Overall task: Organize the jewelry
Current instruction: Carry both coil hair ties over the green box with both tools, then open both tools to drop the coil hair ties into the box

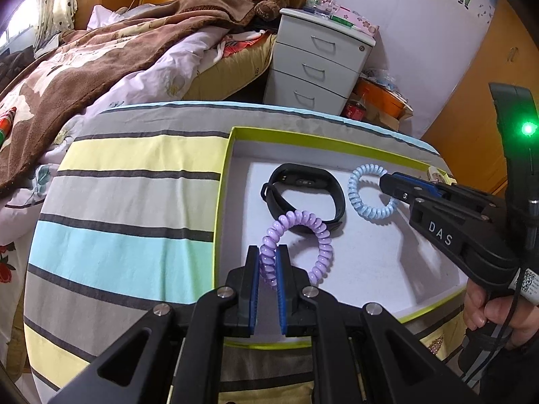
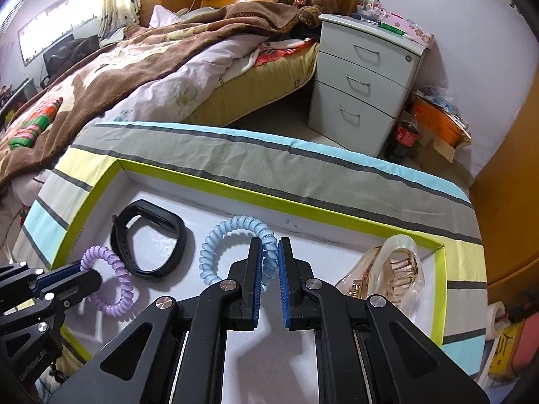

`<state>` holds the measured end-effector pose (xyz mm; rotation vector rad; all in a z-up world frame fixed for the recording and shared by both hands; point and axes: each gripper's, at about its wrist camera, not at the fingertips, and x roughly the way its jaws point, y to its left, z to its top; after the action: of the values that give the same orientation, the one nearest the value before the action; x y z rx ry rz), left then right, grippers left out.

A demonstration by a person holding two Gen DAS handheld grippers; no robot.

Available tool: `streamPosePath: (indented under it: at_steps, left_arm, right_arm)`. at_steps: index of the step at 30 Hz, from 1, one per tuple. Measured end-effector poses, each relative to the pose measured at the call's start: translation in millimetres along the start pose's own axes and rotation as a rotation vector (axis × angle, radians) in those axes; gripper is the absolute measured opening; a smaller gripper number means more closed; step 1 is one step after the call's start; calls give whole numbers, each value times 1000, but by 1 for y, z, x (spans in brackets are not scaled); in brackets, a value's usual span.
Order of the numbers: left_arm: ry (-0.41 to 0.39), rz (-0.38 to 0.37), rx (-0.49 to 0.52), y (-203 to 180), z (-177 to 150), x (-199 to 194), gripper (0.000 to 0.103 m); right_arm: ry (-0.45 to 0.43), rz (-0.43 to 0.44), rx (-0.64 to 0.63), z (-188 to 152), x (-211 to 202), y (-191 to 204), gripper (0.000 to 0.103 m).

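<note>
A white box with a lime-green rim sits on a striped cloth. Inside lie a black wristband, a purple coil band, a light blue coil band and an amber hair claw. My left gripper is shut on the purple coil band, which rests partly over the wristband. My right gripper is shut on the light blue coil band's right side.
The box stands on a striped table. Behind it are a bed with a brown blanket, a grey three-drawer cabinet, a cola bottle and an orange box. A wooden door is at right.
</note>
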<state>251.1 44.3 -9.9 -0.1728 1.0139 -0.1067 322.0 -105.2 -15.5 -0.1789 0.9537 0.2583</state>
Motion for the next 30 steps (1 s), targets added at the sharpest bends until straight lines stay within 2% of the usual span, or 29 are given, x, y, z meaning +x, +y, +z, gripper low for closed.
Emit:
streamPosePath:
  at_steps: [18, 30]
  left_arm:
    - [17, -13, 4, -2, 2, 5, 14]
    - [0, -27, -5, -4, 4, -2, 37]
  right_arm:
    - [-8, -8, -24, 1, 4, 2, 10]
    - [-31, -2, -18, 1, -4, -1, 14]
